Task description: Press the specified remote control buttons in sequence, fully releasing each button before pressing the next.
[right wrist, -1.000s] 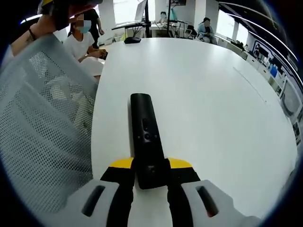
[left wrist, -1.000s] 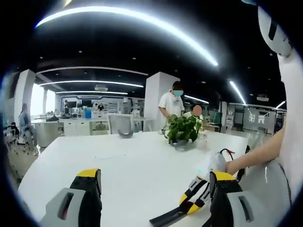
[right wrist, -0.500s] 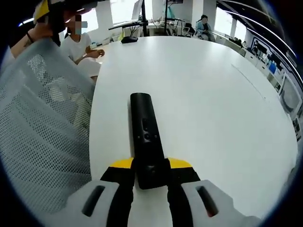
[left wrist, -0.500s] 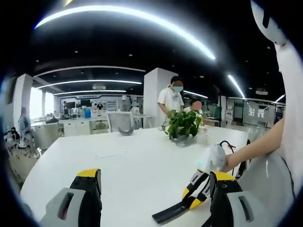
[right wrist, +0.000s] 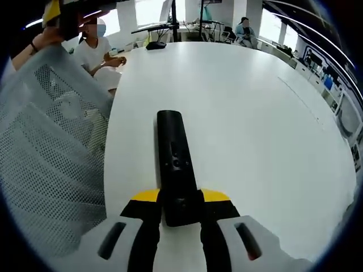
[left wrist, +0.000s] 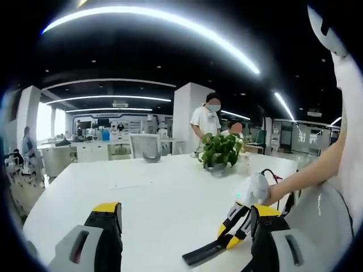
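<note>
Right gripper view: right gripper (right wrist: 180,208) clamped on black remote (right wrist: 174,164); left gripper (left wrist: 184,226) wide, empty.

One remote control (right wrist: 176,170), one potted plant (left wrist: 219,153), two claws (right wrist: 180,199) (left wrist: 184,221), one white table (right wrist: 255,113).

A large open-plan office under a black ceiling crossed by long curved light strips (left wrist: 170,22). A broad white table (left wrist: 153,198) carries a potted green plant (left wrist: 218,153); a square white pillar (left wrist: 184,116) rises behind it. A grey mesh chair back (right wrist: 48,164) stands at the table's edge. Daylight floods distant windows (left wrist: 42,119).
</note>
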A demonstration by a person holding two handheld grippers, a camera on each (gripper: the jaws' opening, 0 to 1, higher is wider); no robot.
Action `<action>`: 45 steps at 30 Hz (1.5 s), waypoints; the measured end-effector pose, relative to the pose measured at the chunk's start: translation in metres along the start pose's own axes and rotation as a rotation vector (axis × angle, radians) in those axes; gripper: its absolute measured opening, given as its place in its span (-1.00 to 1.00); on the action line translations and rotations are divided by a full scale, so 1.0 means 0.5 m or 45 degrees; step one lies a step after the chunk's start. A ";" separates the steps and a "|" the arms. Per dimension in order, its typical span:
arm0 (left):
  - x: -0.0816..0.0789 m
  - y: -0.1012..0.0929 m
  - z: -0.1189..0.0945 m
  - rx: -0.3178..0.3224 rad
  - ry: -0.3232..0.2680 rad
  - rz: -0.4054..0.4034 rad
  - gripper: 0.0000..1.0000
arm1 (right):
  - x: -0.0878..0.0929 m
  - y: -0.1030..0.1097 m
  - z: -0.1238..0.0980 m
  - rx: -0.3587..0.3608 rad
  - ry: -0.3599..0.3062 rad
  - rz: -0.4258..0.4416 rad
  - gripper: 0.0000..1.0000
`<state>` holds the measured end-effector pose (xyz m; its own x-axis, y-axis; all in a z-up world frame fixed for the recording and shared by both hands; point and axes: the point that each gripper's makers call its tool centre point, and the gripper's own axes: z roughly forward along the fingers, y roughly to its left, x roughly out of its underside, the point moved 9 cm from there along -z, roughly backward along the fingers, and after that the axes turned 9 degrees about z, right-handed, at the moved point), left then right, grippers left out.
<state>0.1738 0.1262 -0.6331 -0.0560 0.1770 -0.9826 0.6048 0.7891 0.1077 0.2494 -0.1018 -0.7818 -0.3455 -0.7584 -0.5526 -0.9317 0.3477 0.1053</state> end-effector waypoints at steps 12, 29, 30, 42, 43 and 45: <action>-0.002 -0.003 0.001 -0.001 0.004 0.028 0.97 | -0.005 -0.028 -0.002 -0.005 0.023 0.004 -0.50; 0.000 -0.012 0.010 0.040 0.035 0.056 0.98 | -0.006 -0.073 -0.008 0.007 0.014 0.033 -0.50; 0.000 -0.012 0.010 0.041 0.034 0.052 0.98 | -0.006 -0.076 -0.008 0.005 0.018 0.034 -0.50; 0.001 -0.008 0.009 0.030 0.039 0.040 0.98 | -0.014 -0.096 -0.009 -0.019 0.050 -0.028 -0.50; 0.001 -0.008 0.009 0.029 0.038 0.041 0.98 | -0.014 -0.099 -0.009 -0.019 0.052 -0.029 -0.50; 0.002 -0.007 0.009 0.025 0.043 0.045 0.98 | -0.016 -0.102 -0.009 -0.018 0.056 -0.032 -0.50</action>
<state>0.1750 0.1209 -0.6349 -0.0607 0.2248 -0.9725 0.6224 0.7702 0.1392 0.2992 -0.1161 -0.7792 -0.3263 -0.7903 -0.5187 -0.9415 0.3205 0.1039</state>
